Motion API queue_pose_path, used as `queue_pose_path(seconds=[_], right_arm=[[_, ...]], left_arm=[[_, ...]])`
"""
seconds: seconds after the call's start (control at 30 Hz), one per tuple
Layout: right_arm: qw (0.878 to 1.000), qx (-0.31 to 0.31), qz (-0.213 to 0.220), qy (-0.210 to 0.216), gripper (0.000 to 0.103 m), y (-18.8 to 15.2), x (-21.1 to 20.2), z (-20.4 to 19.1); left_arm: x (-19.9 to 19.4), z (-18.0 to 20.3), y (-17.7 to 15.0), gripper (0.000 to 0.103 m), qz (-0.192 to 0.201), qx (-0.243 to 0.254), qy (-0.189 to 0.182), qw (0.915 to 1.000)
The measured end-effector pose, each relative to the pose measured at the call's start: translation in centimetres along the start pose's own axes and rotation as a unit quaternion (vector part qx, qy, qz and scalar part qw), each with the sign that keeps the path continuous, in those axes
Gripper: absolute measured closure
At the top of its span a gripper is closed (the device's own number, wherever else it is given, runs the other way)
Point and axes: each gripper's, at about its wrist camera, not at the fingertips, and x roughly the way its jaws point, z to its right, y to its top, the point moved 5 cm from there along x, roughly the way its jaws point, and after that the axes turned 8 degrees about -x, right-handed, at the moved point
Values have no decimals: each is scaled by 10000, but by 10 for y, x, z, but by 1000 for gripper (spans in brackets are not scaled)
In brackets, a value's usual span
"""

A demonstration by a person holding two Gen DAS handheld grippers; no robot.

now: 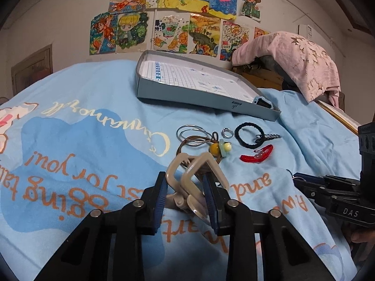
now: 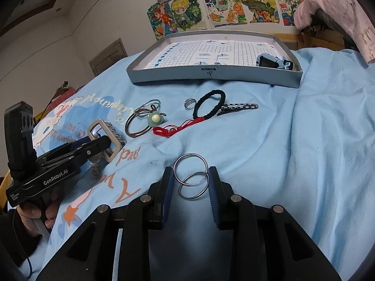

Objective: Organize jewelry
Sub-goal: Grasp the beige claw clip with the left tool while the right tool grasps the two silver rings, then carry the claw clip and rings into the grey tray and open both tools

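Right now your left gripper (image 1: pixel 187 195) has its jaws clamped on a beige hair claw clip (image 1: pixel 191 175), lifted just over the blue blanket (image 1: pixel 93 140). Same clip shows from the right wrist view at (image 2: pixel 106 140), pinched between the left fingers.

Your right gripper (image 2: pixel 191 187) has two linked silver rings (image 2: pixel 191 175) between its pads. Jaws narrow, both pads look to be touching the rings; can't tell if the rings are lifted or resting on the blanket.

Loose jewelry sits in a cluster between the grippers and the tray:
- silver hoop pair (image 1: pixel 191 135) overlapping a brown cord with yellow and pale green beads (image 1: pixel 221 148)
- small silver ring (image 1: pixel 227 132) just beside the hoops
- black hair tie (image 1: pixel 249 134) with a dark chain piece (image 1: pixel 269 137) touching its right side
- red woven bracelet (image 1: pixel 256 155) nearest to you, partly under the hair tie in the right view

Grey shallow tray (image 2: pixel 211 75) lies beyond the cluster, grid paper lining inside. One blue-grey watch (image 2: pixel 269 61) in its right corner.
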Motion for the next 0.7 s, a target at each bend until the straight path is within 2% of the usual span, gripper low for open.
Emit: queue_pose_path(seconds=[0.1,0.37,0.57,0.7], right_arm=[[10000,8,6,4,77,-1,-1,1],[9998,-35,184,81,77,1,-6,0],[9991,-16,417,112,77,7,-18,0],[9973,45,733,90,77,20,-31,7]], left_arm=[[-4,2,2,82,73,12,-101,9999],[-11,12,15,82,143,-116,-391,9991],[-21,34,33,82,186,-92,-319,9993],[-16,40,48,82,-65,-248,-238,9994]])
